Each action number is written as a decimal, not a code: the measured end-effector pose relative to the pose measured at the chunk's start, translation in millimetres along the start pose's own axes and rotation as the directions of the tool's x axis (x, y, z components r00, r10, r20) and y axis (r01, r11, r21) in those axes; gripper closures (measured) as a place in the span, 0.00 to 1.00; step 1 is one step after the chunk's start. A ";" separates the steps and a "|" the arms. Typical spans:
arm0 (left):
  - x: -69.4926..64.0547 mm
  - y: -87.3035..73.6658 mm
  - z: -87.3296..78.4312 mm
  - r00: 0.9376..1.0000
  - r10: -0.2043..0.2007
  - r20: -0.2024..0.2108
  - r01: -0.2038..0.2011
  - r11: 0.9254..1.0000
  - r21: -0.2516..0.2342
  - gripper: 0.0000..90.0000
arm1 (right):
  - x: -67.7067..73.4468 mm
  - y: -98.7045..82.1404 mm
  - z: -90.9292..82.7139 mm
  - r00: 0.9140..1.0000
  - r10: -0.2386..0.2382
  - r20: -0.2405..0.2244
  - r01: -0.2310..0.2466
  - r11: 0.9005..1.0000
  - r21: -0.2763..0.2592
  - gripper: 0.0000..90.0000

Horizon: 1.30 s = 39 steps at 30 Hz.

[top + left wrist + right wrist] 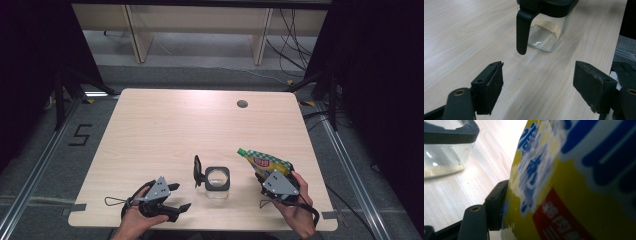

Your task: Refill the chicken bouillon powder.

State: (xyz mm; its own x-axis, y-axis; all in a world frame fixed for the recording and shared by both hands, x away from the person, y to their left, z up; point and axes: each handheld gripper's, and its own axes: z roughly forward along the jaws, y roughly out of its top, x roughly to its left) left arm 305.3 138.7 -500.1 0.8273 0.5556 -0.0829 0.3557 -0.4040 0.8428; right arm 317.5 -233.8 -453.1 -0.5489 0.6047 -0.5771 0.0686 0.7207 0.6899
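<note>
The right gripper was clamped on a yellow pouch with a green-checked top edge, held near the table's right front part, its top pointing away from the person. Just left of it stood a clear jar with a black rim and hinged lid raised, a little pale powder inside. The left gripper rested near the front edge, jaws spread with nothing between them.
</note>
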 end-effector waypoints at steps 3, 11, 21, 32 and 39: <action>1.1 0.5 0.4 1.000 0.018 0.002 -0.018 1.000 -0.007 0.26 | 3.6 3.1 -4.8 0.997 -0.074 0.029 0.073 0.997 0.012 0.40; 0.1 -0.2 0.1 1.000 0.007 -0.006 -0.007 1.000 0.004 0.26 | 19.1 8.6 -11.9 0.960 -0.272 0.068 0.267 0.961 0.072 0.41; 0.5 -0.4 1.0 1.000 0.006 -0.002 -0.006 1.000 0.000 0.26 | 31.8 13.2 -9.8 0.842 -0.530 0.099 0.518 0.847 0.122 0.41; 0.4 -0.5 1.5 1.000 0.010 -0.004 -0.010 1.000 0.002 0.26 | 37.6 17.3 -7.1 0.758 -0.642 0.117 0.621 0.765 0.172 0.41; 1.1 -0.5 1.3 1.000 0.015 -0.002 -0.015 1.000 0.013 0.26 | 44.4 18.1 -2.9 0.710 -0.692 0.133 0.660 0.719 0.218 0.41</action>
State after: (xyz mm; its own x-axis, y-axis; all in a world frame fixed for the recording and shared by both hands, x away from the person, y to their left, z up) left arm 306.6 138.6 -501.3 0.8315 0.5512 -0.0690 0.3490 -0.4217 0.8369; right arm 292.0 -194.9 -465.0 -0.3268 -0.0241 -0.9448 -0.1307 0.9912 0.0200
